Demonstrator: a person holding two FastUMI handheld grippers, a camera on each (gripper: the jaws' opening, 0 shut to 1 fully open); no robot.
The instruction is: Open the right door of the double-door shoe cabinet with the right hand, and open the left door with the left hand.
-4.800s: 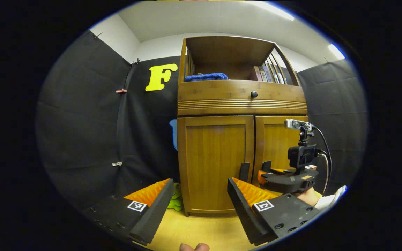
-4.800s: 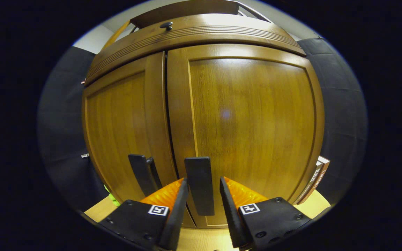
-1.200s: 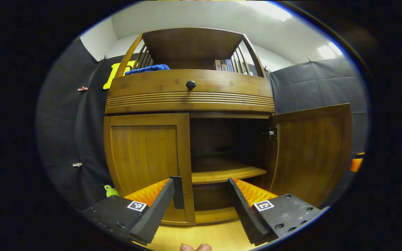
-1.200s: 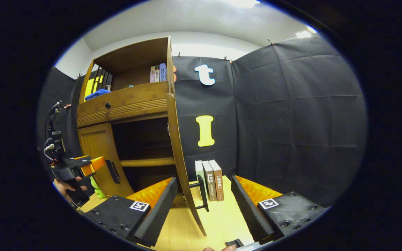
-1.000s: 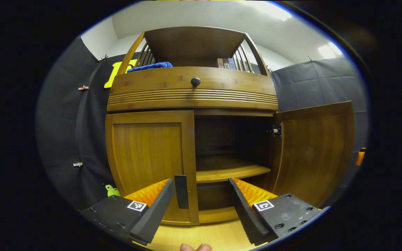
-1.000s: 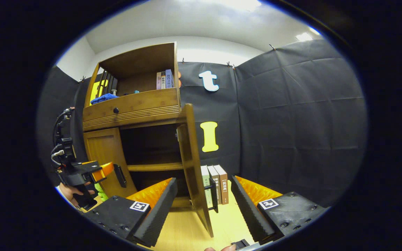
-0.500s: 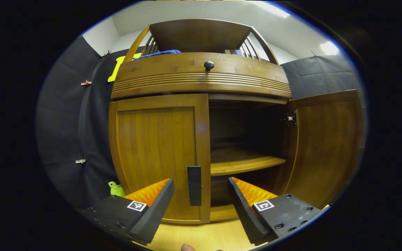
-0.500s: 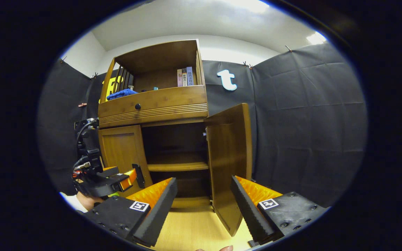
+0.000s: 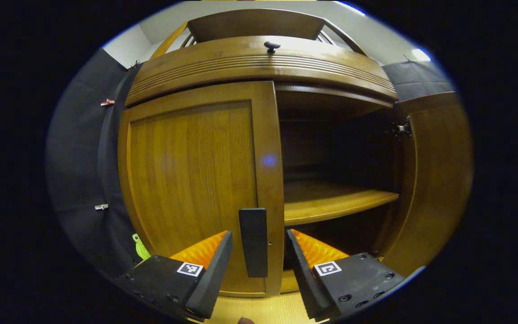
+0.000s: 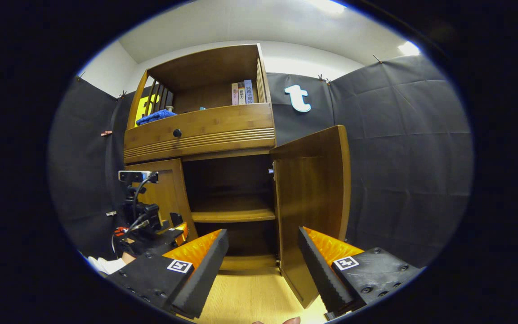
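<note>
A wooden shoe cabinet (image 10: 223, 130) stands on a pale wood floor (image 10: 250, 292), its inner shelf (image 9: 331, 202) bare; on the open top shelf (image 10: 205, 96) lie a blue cloth (image 10: 155, 116) and upright books (image 10: 241, 93) (titles unreadable).

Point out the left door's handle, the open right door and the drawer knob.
Handle (image 9: 253, 240): left gripper view, middle of the bar, between that gripper's fingers.
Right door (image 10: 310, 198): right gripper view, inner face of the panel.
Knob (image 9: 271, 45): left gripper view, its round head.
</note>
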